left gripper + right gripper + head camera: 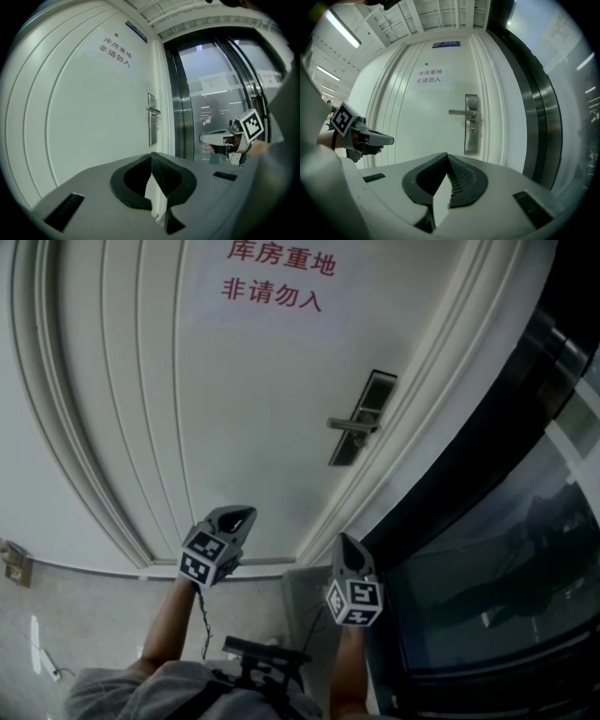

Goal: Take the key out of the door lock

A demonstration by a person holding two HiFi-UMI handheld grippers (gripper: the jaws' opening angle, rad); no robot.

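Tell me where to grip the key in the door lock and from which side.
Grip the key by its head, the small bit standing out of the lock plate below the lever handle. Come straight at the door, slightly from below, clear of the handle. How the head is turned is too small to tell.

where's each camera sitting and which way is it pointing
Head view: on the person's head, looking steeply down at the white door; both forearms, the left gripper and the right gripper show.
Left gripper view: on the left gripper, looking along its closed jaws at the door handle; the right gripper shows at right.
Right gripper view: on the right gripper, facing the handle past closed jaws; the left gripper shows at left.
Shared: all three see the door, handle and red sign.
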